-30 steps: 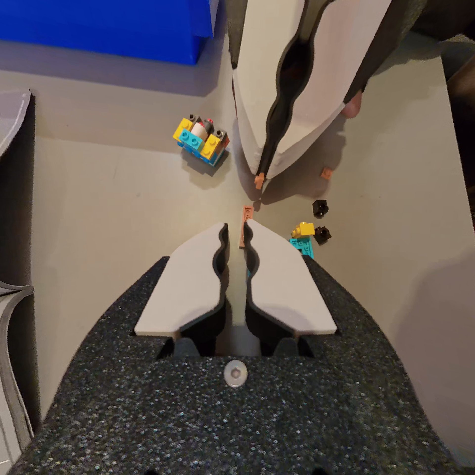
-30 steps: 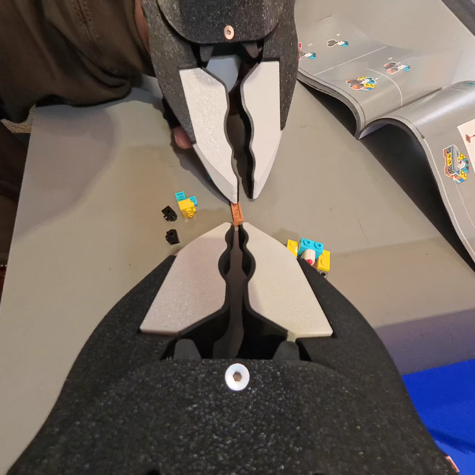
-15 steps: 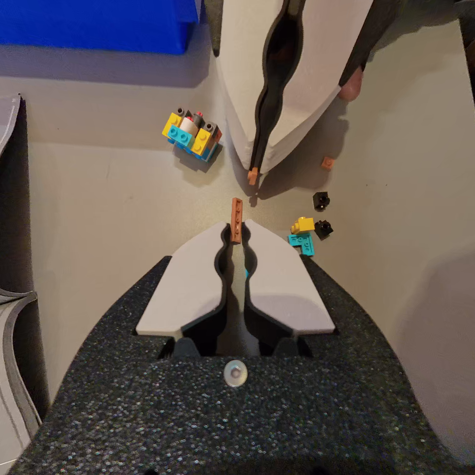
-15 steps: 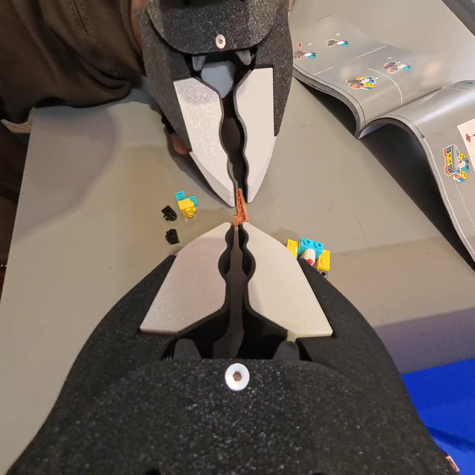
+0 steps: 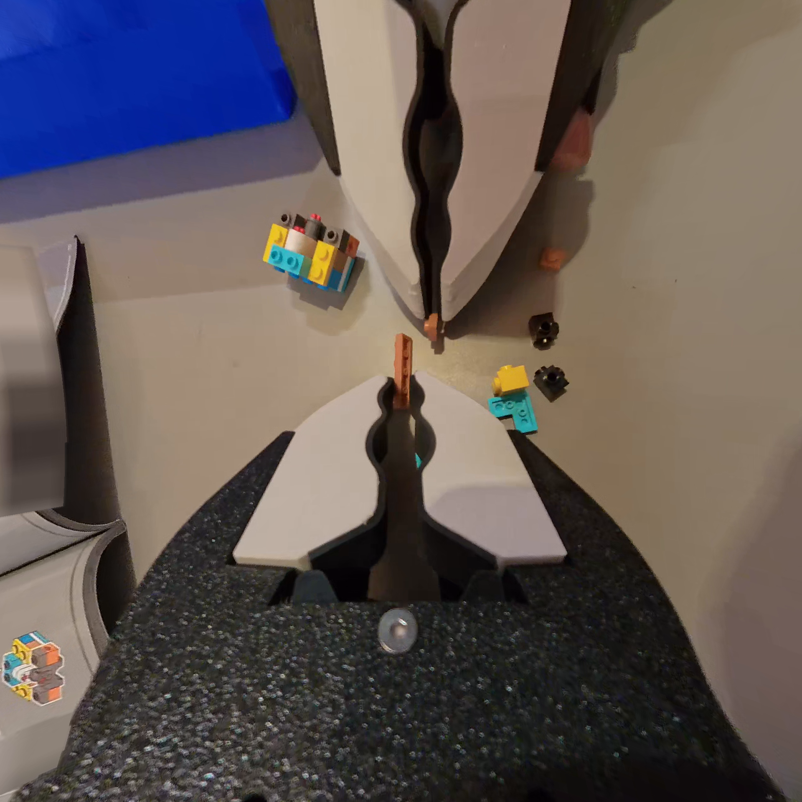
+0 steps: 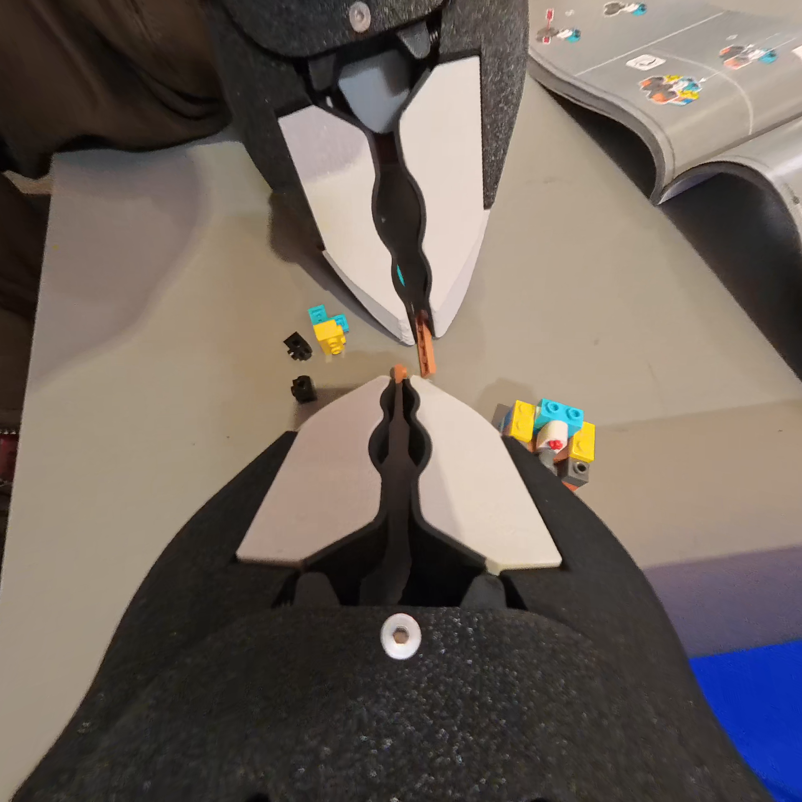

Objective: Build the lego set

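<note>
Assembled model [image 6: 549, 438] partly hidden behind right gripper [image 6: 401, 378]. Instruction booklet [image 5: 52, 607], left of model, cut by frame edge, part blurred. Blue bin [image 5: 130, 78] beyond model cropped.

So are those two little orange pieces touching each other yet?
Apart. The left wrist view shows table between the long orange plate in the left claw and the small orange piece in the right claw.
</note>
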Demonstrator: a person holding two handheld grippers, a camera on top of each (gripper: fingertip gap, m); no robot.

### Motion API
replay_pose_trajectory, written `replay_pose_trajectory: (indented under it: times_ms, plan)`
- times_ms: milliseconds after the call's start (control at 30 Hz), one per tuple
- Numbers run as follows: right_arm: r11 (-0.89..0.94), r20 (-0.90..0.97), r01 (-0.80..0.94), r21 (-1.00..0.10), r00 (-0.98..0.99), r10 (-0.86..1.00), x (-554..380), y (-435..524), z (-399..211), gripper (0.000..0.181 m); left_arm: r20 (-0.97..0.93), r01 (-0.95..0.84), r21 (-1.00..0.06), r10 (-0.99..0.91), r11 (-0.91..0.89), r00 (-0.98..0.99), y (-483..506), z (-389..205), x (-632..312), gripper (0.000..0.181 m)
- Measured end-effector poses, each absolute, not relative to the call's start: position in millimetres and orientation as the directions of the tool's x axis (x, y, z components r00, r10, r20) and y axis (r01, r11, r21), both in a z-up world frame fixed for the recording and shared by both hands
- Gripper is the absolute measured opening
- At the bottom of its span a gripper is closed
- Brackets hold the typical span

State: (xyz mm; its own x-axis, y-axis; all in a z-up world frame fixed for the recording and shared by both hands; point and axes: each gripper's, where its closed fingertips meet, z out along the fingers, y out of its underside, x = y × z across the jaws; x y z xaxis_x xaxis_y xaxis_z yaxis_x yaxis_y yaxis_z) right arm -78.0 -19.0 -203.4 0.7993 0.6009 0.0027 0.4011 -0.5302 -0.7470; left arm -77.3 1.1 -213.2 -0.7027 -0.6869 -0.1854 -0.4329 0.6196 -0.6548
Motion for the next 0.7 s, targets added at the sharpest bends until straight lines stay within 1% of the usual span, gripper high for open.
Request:
replay_pose_trajectory:
  times_ms: [100,700]
  plan:
    - [-0.537,0.019,0.419,-0.732,0.801,0.599,-78.1,-18.5,-206.0,0.003,-0.197,-0.418,-0.658,-0.679,0.627,-0.708,-0.2,-211.7,-77.5,0.004]
    - [-0.54,0.09,0.459,-0.706,0.814,0.574,-75.9,-15.6,-209.7,0.006,-0.197,-0.407,-0.654,-0.663,0.638,-0.722,-4.2,-212.2,-79.4,0.004]
